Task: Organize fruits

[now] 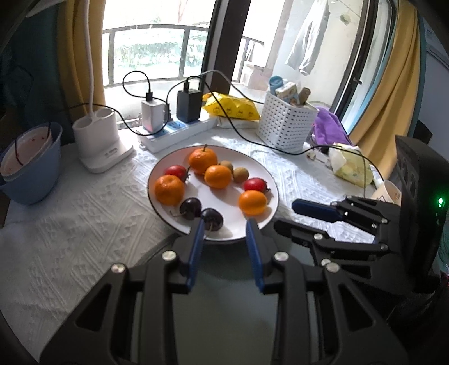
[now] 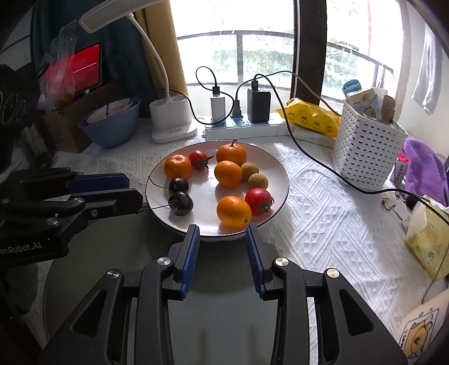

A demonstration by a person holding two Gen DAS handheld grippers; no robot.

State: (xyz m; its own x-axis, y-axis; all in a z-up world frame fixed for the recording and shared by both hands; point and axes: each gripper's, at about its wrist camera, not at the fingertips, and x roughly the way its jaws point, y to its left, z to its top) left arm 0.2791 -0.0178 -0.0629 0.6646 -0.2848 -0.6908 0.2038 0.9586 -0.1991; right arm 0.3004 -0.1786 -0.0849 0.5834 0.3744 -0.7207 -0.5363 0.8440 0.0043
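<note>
Right hand-held gripper [image 2: 223, 233] agape at plate [image 2: 277, 168] rim, nearest orange [image 2: 233, 211].

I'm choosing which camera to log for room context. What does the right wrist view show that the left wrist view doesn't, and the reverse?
Only the right wrist view shows the red-lit screen and the lamp head. Only the left wrist view shows the paper cup at the table's right edge. Both show the white plate with four oranges, two tomatoes and two dark cherries, the blue bowl and the white basket.
</note>
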